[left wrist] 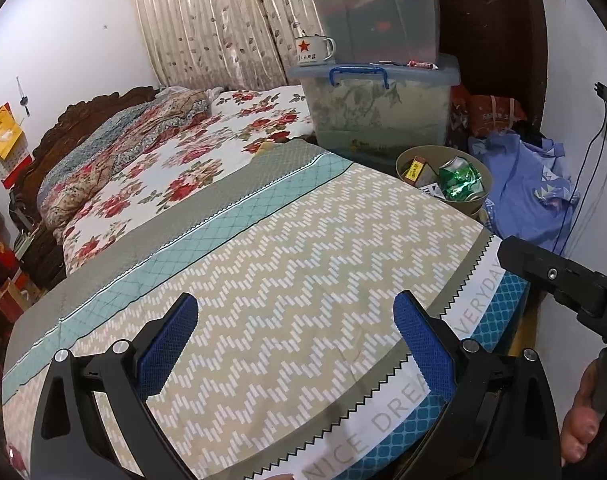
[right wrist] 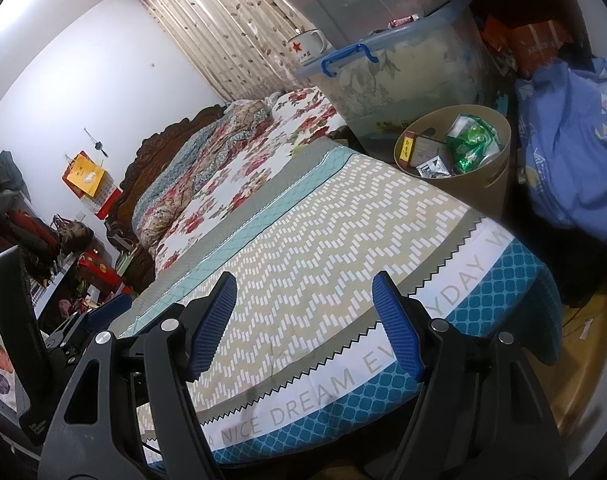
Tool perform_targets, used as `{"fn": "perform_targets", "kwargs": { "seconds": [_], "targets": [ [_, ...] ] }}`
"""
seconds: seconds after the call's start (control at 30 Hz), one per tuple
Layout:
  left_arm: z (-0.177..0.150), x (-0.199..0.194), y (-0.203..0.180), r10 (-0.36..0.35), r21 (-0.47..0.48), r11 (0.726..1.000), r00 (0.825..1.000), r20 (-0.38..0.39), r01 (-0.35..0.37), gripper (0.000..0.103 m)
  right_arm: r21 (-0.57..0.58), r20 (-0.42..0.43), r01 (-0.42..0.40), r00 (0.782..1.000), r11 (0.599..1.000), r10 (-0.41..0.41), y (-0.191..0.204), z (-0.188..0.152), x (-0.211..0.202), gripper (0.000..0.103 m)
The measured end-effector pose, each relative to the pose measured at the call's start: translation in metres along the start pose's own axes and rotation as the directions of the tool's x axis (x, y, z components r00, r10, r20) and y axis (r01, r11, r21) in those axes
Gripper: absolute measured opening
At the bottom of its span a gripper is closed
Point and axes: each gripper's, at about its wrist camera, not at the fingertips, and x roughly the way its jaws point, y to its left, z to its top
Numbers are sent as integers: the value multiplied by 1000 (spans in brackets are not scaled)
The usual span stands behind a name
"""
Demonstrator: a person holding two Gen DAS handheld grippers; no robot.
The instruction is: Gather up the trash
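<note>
Right wrist view: round tan waste bin (right wrist: 485, 184) holding crushed green can (right wrist: 477, 146) sits beyond bed corner, ahead-right of right gripper (right wrist: 305, 322), jaws apart, empty.

Below me is the bed (left wrist: 115, 216) under a beige zigzag-patterned bedspread (left wrist: 303, 280). Beyond that bedspread lie a white red-flowered sheet (left wrist: 207, 160) and a folded patchwork quilt (left wrist: 115, 152).

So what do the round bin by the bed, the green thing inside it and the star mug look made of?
Bin: probably matte plastic or card; smooth tan wall. Green thing: a crushed can, likely thin metal; shiny, creased. Star mug: probably enamelled metal; glossy white, thin dark rim.
</note>
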Motion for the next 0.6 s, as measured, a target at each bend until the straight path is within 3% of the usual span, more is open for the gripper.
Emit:
{"fn": "perform_targets", "kwargs": {
  "seconds": [0.6],
  "targets": [
    [-4,7,-5,-5,12,1000,999,-37,5,94,5,6,2,1000,1000,-2,0,0,-1,73]
  ]
}}
